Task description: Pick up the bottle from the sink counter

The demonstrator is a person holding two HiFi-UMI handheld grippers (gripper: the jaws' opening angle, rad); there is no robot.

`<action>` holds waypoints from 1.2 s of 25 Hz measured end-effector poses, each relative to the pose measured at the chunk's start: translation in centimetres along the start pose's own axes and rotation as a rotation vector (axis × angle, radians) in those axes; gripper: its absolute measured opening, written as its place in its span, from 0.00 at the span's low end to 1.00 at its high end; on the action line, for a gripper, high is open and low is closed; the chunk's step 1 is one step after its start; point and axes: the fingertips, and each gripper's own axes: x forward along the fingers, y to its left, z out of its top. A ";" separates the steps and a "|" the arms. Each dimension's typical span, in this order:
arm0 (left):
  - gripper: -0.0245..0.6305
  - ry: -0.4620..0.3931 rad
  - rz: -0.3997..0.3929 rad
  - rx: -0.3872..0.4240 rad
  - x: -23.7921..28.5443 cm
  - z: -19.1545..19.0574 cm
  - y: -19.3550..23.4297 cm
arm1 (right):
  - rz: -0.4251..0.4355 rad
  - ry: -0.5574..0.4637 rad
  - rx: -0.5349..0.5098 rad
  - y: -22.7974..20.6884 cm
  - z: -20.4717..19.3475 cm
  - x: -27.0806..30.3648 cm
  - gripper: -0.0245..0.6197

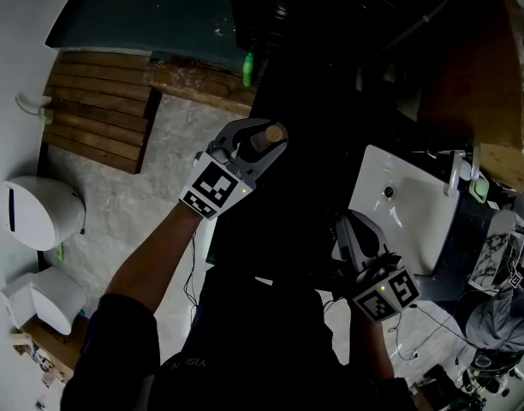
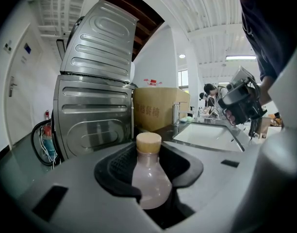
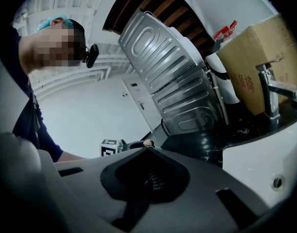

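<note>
A small clear bottle (image 2: 149, 178) with a tan cap (image 2: 148, 142) stands upright between the black pads of my left gripper (image 2: 149, 154), which is shut on its round body. In the head view the cap (image 1: 273, 133) pokes out of the left gripper (image 1: 262, 141), held up over the dark counter. My right gripper (image 1: 352, 229) hangs lower right, beside the white sink (image 1: 407, 221). Its jaws (image 3: 148, 152) meet at the tips with nothing between them. The left gripper's marker cube (image 3: 109, 147) shows beyond them.
A grey ribbed metal appliance (image 2: 95, 106) stands at the left, a cardboard box (image 2: 158, 108) and a faucet (image 3: 270, 96) behind the sink (image 2: 206, 132). A green bottle (image 1: 247, 69) sits on a far wooden ledge. A wooden pallet (image 1: 99, 110) lies on the floor.
</note>
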 end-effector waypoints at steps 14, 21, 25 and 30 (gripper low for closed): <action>0.25 0.036 0.008 0.001 -0.1 -0.2 -0.1 | 0.009 -0.021 -0.003 0.1 1.0 -0.4 0.08; 0.25 0.040 0.007 0.008 -0.6 0.7 -0.4 | 0.024 -0.039 -0.014 0.3 2.0 -0.6 0.08; 0.25 0.034 0.016 0.012 -0.7 1.4 -0.4 | 0.038 -0.070 0.005 0.8 3.3 -0.5 0.08; 0.25 0.022 0.025 0.017 -1.1 2.4 -0.6 | 0.039 -0.063 -0.034 0.6 3.5 -1.1 0.08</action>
